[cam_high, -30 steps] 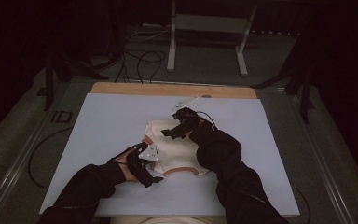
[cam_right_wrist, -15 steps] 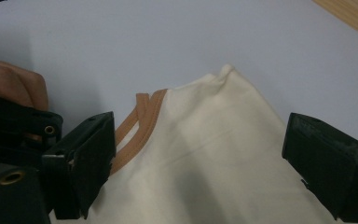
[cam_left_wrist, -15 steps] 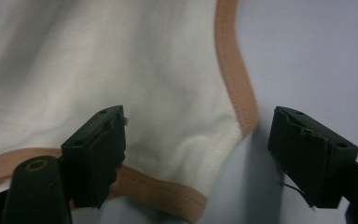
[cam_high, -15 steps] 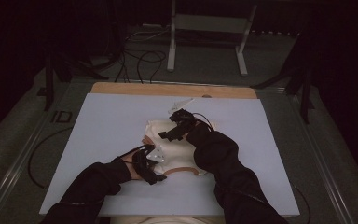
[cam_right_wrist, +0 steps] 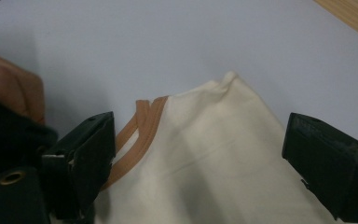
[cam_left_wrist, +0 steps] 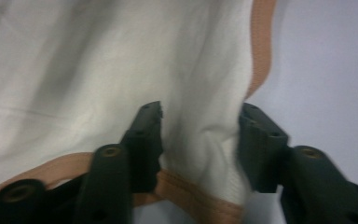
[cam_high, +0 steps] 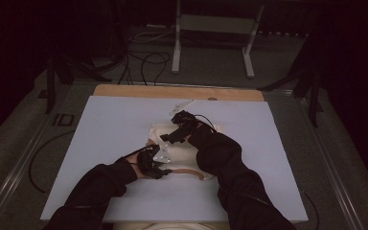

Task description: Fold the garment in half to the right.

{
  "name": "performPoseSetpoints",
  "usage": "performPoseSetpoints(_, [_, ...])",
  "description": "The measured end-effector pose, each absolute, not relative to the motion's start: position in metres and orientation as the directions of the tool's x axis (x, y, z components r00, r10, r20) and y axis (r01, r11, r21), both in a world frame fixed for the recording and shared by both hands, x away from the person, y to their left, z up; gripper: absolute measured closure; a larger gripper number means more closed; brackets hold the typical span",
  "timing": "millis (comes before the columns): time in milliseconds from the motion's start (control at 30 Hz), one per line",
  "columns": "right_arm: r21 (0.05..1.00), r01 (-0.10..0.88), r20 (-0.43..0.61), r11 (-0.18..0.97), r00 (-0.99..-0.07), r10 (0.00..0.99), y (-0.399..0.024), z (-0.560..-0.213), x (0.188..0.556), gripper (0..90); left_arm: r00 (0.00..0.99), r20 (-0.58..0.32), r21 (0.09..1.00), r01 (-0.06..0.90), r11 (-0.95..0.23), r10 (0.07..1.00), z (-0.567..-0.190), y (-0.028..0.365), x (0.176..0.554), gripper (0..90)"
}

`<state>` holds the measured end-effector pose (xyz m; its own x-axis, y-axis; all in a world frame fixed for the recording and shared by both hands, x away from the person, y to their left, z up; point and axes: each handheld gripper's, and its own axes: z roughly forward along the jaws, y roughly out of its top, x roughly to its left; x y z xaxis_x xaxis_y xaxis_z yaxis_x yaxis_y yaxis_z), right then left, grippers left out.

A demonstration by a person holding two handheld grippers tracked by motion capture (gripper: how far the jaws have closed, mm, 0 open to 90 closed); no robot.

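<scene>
A cream garment [cam_high: 182,153] with tan trim [cam_left_wrist: 191,196] lies flat near the middle of the pale sheet [cam_high: 100,143] that covers the table, spread so that its edges can be reached from both sides. The left gripper [cam_left_wrist: 200,144] sits at the near left hem: its jaws have just been closing and now stand narrow, with a raised fold of cloth between them, though the pads do not clearly press it yet. The right gripper [cam_right_wrist: 196,154] hovers over the far corner with jaws wide, straddling the cloth without holding it. Both forearms come in low from the near edge, the left [cam_high: 153,160] angled inward, the right [cam_high: 179,127] stretched farther forward, apparently to pair two corners for a fold.
</scene>
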<state>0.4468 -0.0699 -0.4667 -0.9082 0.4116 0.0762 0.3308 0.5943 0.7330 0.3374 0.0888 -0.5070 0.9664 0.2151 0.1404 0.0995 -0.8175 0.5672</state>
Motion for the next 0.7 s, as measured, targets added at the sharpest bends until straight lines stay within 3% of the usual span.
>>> performPoseSetpoints(333, [0.742, 0.34, 0.088, 0.577, -0.904, 0.418, -0.058, -0.47, 0.458, 9.8, 0.959, 0.132, 0.602, 0.122, -0.789, 0.249, -0.51, 0.092, 0.337, 82.6])
performPoseSetpoints(700, [0.751, 0.401, 0.127, 0.524, -0.867, 0.481, -0.039, -0.48, 0.476, 8.9, 0.96, 0.144, 0.61, 0.104, -0.786, 0.239, -0.512, 0.093, 0.336, 84.7])
